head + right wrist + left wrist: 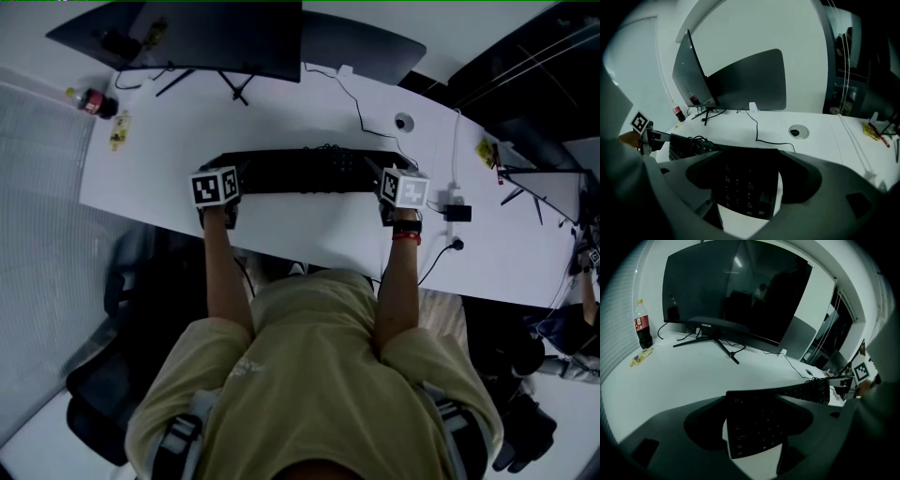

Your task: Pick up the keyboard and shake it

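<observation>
While the keyboard (300,172) is held crosswise over the near middle of the white worktop (309,234), one end of it is gripped by each claw. The left claw (221,183) is closed on the keyboard's left end. In the left gripper view that end is seen filling the gap between the jaws, with bare worktop showing below its near edge. The right claw (394,183) is clamped on the right end in the same way, and in the right gripper view the keys are seen between its jaws. A bundle of black cable is seen lying on the keyboard's far edge. Behind the keyboard a dark monitor (225,37) is stood on a spindly foot. A cola bottle (91,100) is placed at the far left corner. A round grommet (404,122) is set in the worktop to the right, just beyond the keyboard.
</observation>
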The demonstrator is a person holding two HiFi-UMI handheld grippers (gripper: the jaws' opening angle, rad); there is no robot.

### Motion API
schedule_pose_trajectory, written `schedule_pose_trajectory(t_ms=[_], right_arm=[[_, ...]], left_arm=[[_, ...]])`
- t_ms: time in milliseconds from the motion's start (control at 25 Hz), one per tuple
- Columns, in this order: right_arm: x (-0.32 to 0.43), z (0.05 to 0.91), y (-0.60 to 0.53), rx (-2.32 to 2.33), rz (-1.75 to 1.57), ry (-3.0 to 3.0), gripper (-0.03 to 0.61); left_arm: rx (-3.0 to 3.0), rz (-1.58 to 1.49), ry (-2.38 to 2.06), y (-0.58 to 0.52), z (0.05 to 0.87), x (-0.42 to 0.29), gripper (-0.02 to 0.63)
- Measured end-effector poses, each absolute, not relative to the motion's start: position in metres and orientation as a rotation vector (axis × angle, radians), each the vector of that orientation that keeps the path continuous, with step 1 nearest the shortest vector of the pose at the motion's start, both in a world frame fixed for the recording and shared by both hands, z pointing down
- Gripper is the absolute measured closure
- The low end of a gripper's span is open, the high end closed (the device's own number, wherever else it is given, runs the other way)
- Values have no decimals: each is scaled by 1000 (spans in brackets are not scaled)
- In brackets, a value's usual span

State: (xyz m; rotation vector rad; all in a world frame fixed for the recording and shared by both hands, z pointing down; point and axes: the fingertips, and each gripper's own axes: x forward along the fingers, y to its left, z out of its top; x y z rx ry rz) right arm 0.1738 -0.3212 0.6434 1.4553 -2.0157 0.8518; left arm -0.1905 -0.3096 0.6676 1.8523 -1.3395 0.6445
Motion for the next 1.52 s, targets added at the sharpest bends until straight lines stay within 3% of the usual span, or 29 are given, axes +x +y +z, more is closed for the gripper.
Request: schedule_pose_trajectory(t_ms=[920, 1520], right_arm=[[167, 608, -358, 1713, 419, -2187, 207], [168, 604, -331, 1728, 398, -2179, 207]], left_arm=[[2115, 515, -1559, -354, 631, -199, 310], [2170, 500, -1643, -325, 627, -200, 325]])
